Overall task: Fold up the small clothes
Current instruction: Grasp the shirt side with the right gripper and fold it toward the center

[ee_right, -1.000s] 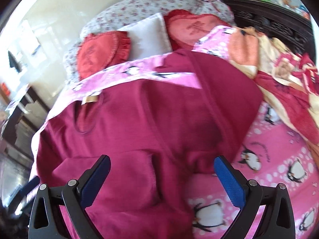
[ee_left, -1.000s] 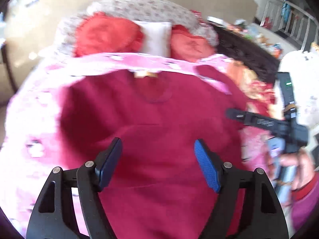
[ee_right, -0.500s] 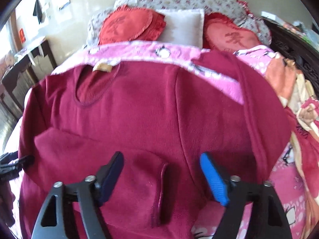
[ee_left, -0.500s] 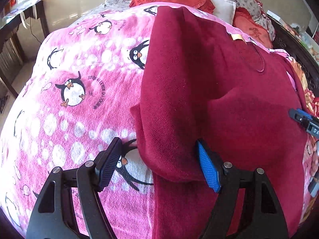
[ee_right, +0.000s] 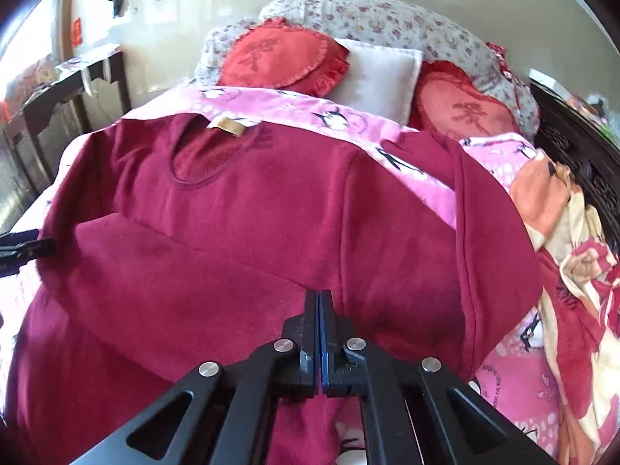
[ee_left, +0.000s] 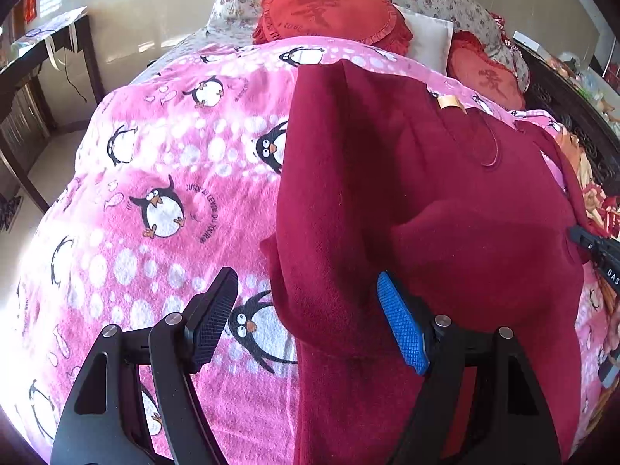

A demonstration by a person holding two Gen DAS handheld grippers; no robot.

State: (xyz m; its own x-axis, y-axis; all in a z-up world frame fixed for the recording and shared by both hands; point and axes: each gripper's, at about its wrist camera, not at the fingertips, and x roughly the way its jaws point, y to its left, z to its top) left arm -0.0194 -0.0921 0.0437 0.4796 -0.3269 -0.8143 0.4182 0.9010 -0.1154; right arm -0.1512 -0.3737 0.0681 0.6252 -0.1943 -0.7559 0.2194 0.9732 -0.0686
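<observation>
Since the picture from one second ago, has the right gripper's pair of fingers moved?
Yes. The right gripper has shut: its fingers, then wide apart over the dark red fleece sweater, now meet at its near edge; whether cloth is pinched, I cannot tell.

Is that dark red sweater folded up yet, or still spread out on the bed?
Mostly spread. The sweater lies flat on the penguin blanket, neckline showing; only one sleeve is folded across its front.

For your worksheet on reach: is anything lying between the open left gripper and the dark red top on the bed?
Nothing visible does. The left gripper stands open at the dark red top, whose folded edge already lies between its fingers over the penguin blanket.
</observation>
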